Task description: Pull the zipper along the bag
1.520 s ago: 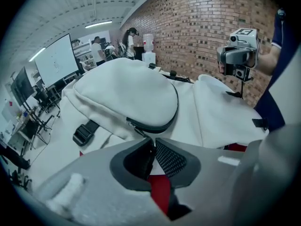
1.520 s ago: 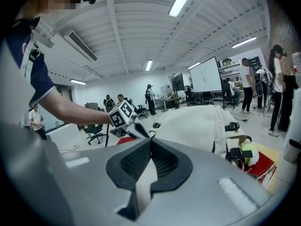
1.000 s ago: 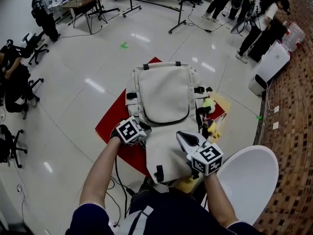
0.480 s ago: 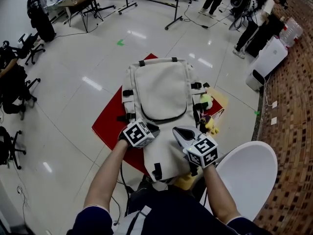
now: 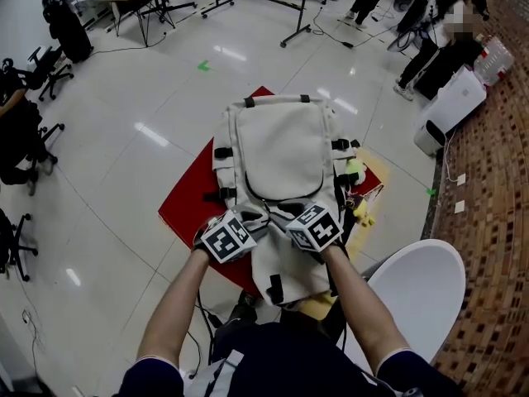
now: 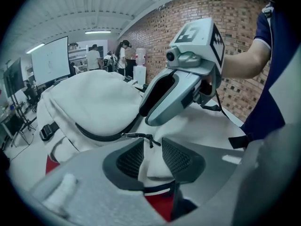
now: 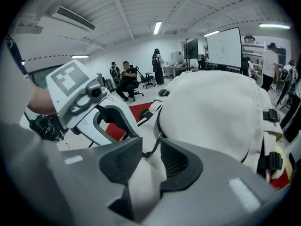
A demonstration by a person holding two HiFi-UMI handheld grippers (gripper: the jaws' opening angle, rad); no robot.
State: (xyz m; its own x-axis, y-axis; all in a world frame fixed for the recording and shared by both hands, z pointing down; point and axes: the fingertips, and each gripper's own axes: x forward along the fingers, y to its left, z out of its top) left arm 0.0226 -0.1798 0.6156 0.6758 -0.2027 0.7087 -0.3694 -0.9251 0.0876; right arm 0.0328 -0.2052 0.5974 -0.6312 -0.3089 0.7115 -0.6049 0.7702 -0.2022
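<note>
Hovering nose to nose over the near end of the bag (image 5: 281,147), which lies lengthwise on the red surface (image 5: 186,201) with that end reaching past its near corner. Left gripper (image 6: 153,150): jaws spreading at this moment, pads not pressing, a soft fold of white fabric bulging up between them and the zipper pull cord (image 6: 140,136) lying just past the tips, unpinched. Right gripper (image 7: 143,157): likewise spreading, a hump of the same fabric between the pads and what looks like the same dark cord dangling at the tips, gripped by neither pad. Nothing held on either side, then. Main risk, as a judgement: closing on the fabric fold instead of the cord and so dragging cloth rather than the slider; likely cause, tips set too deep in the slack. Next: crowding, both tools meeting over one short stretch of the zipper (image 6: 101,136), so prone to knocking or clamping each other. Further out: with no anchoring grip, hauling the whole bag across the red surface toward a side edge, or bunching the curved track and jamming the slider at the bend.
</note>
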